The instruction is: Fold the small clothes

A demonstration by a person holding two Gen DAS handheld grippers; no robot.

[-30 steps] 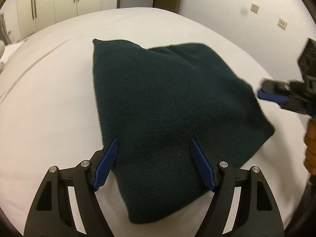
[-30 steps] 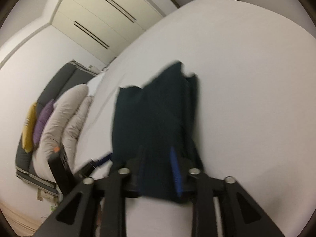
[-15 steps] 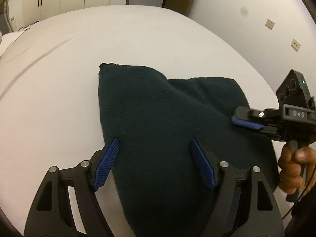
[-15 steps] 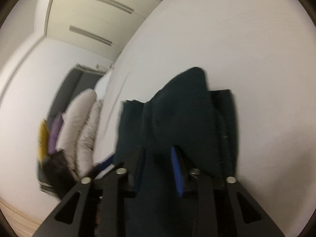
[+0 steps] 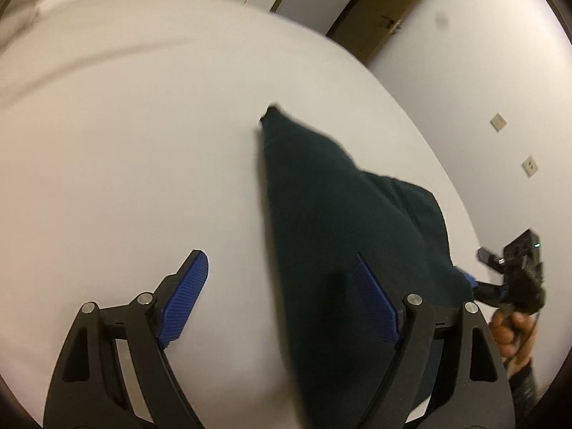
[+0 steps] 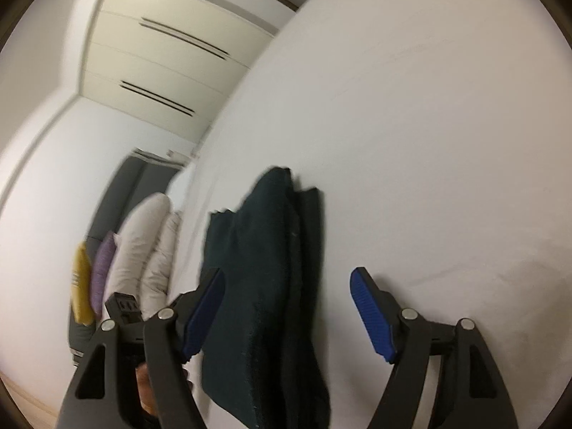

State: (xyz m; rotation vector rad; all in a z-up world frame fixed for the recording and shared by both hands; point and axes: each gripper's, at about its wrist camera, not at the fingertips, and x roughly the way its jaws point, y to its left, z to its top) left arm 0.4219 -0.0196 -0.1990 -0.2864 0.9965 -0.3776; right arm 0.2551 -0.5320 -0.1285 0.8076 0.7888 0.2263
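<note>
- Already doubled over, a dark green cloth [image 5: 339, 232] lies on a white bed [image 5: 143, 143], its layers stacked and one corner pointing toward the far side.
- Both tools stand wide open, gripping nothing: the left tool [image 5: 279, 300] and the right tool [image 6: 286, 311] each show clear space between their blue pads.
- Seen from the left wrist, the cloth runs under the right-hand finger of the left tool and out of the bottom of the frame; the other finger sits over bare sheet, well apart from the fabric.
- Seen from the right wrist, the cloth [image 6: 264, 279] lies between the fingers, close beside the left-hand one and apart from the other; whether it touches that pad cannot be told.
- Off to one side, the right tool [image 5: 500, 271] shows in the left view at the cloth's edge, held in a hand [image 5: 507, 332].
- Judging by its fuzzy nap and the way it slumps, the cloth looks soft, light and limp, with no stiffness to hold a shape once lifted.
- Layers may slide over each other, so a grip probably needs to catch all of them at once.
- Best hold, on this showing, is at a corner or along a folded edge, pinching the whole stack near the sheet.
- Blur softens both views, so fine creases and seams cannot be read.
</note>
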